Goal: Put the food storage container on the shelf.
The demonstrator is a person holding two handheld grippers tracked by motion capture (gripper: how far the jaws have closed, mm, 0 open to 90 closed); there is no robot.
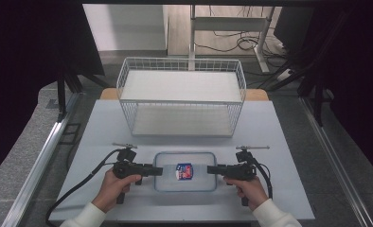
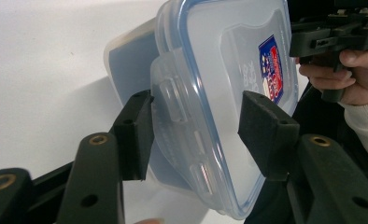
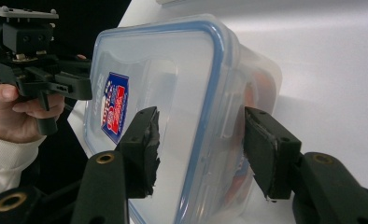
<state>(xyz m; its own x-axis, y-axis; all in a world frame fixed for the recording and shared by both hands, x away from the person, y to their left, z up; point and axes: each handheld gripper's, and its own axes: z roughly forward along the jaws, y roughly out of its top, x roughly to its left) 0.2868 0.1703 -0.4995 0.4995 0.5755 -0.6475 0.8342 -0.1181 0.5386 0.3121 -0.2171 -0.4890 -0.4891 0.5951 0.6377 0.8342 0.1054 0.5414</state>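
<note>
A clear plastic container with a blue-rimmed lid was seen lying flat on the white table, directly between the two grippers. A red and blue label was carried on the middle of its lid.

The left gripper was held at the container's left short end. In the left gripper view, its jaws were spread wide, one pad below the lid's side clip and the other above the lid, with the edge of the container taken between them. A gap was visible between each pad and the plastic, so nothing was yet gripped.

The right gripper was held at the opposite short end. In the right gripper view, its jaws were likewise spread wide about the container's near edge, one pad over the lid and the other beside the wall; no firm closure on the plastic could be made out.

Beyond the grippers, farther along the table, a white wire basket with two tiers was stood, well apart from the container.
</note>
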